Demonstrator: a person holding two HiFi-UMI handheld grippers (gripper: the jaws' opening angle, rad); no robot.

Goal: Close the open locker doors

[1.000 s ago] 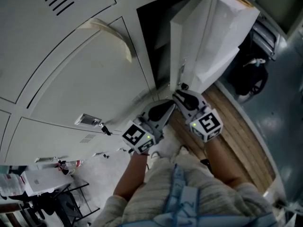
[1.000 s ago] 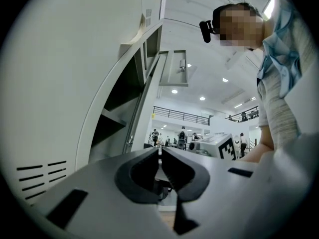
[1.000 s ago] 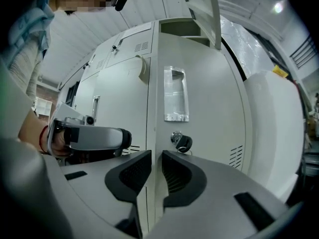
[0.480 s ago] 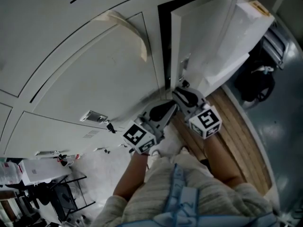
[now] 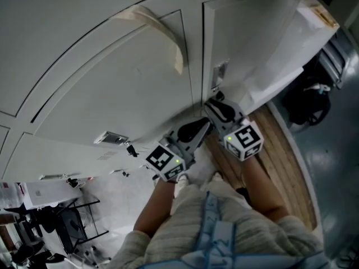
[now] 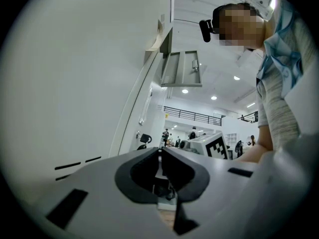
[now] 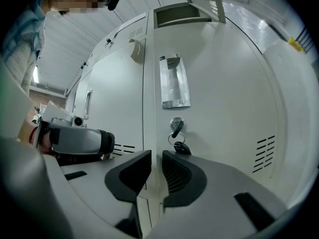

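Grey lockers face us. Our left gripper [image 6: 160, 151] and right gripper [image 7: 152, 158] are pinched together, empty. This door [image 7: 219, 108] looks shut; next we reach for the open door higher up [image 6: 182, 68].

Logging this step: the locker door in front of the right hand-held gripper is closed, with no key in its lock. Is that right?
No: the door is closed, but a key sits in its lock, as the right gripper view shows.
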